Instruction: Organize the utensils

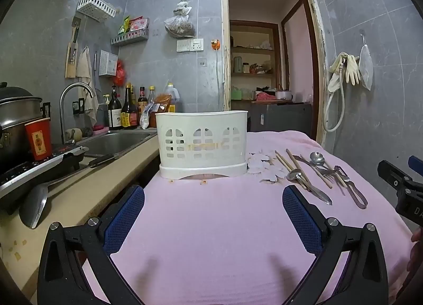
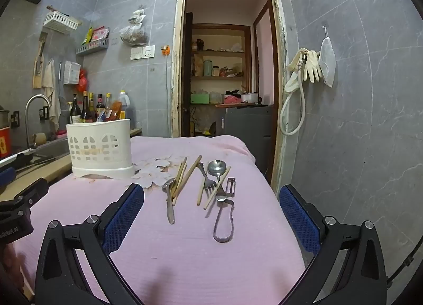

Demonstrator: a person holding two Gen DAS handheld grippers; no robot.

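Both jaws stand spread wide with nothing between them. From the left wrist view, the left gripper hovers over the pink cloth-covered table, aimed at the white slotted plastic utensil caddy standing upright at the far left of the cloth. Loose cutlery lies well to its right.

From the right wrist view, the right gripper, likewise released, faces the pile: pale wooden chopsticks, a steel fork, a round steel spoon and a metal peeler with a loop handle, all overlapping. I'd guess picking an outer piece first, pinching mid-handle, avoids dragging its neighbours along.
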